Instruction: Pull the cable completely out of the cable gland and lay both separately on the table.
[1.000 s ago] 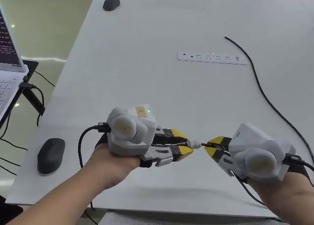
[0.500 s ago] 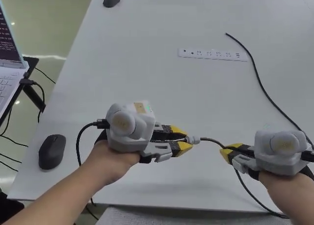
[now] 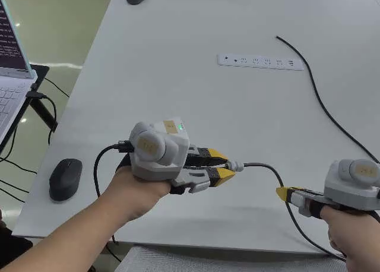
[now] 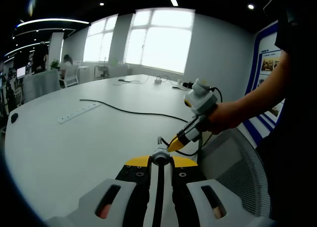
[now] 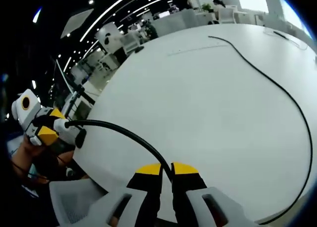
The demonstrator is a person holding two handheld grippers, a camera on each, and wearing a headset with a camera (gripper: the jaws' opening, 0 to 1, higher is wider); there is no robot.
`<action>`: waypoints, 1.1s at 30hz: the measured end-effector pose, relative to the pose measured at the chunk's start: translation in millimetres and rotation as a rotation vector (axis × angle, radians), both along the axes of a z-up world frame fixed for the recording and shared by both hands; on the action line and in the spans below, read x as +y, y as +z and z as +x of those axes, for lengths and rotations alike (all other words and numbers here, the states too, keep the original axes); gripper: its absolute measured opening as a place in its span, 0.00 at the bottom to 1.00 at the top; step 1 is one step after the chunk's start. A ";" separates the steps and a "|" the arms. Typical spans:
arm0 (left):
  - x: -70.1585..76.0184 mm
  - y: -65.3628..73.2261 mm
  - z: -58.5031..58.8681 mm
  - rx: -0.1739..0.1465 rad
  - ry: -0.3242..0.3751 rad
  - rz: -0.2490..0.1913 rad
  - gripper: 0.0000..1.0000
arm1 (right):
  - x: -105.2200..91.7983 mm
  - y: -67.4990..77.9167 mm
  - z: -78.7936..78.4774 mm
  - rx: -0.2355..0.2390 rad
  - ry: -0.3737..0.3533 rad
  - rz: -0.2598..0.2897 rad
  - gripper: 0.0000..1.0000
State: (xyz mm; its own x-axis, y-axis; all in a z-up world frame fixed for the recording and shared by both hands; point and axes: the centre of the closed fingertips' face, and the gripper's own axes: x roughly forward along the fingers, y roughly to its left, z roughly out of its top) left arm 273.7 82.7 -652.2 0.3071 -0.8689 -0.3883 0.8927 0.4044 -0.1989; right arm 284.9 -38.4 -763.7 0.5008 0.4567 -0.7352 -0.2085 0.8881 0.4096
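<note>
**Cable gripped on both sides, but not yet out of the gland**

The left gripper [image 3: 224,166] is above the near edge of the table [image 3: 178,88]. Its jaws are pressed on the gland [image 3: 233,164], which sticks out a little from the yellow tips toward the right. The black cable [image 3: 265,165] comes out of the gland, makes a low arc to the right, and goes into the right gripper [image 3: 284,193], near the right corner. In the right gripper view the jaws are nearly together and they pinch the cable between the tips.

After the right gripper the cable hangs down over the near edge. It seems to be the same one that lies across the right side of the table, past the power strip [image 3: 260,62], but I cannot follow the whole line.

In my judgement the task is in the middle of the pull. Both holds are made and the two grippers are well apart, but the cable is still inside the gland. How much of it remains behind the gland I cannot tell, because the left jaws hide that end. What is left: to pull the end fully free, and then to put the gland and the cable down apart from each other on the table.
</note>
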 end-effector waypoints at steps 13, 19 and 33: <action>0.4 4.0 4.3 0.006 0.007 -0.021 0.15 | 6.5 4.9 -2.7 -0.054 0.081 -0.046 0.02; 1.0 6.2 4.9 0.009 0.006 -0.026 0.15 | 8.5 12.5 -1.6 -0.122 0.197 -0.103 0.07; 1.6 1.5 -1.5 0.014 -0.023 -0.008 0.15 | 70.6 90.1 -0.5 -0.468 0.642 -0.249 0.22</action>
State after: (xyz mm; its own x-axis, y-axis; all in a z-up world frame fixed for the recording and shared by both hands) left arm 272.2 84.3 -650.7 0.2813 -0.8788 -0.3855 0.8991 0.3818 -0.2142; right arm 284.3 32.2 -673.6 0.4775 0.6094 -0.6329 -0.8052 0.5918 -0.0377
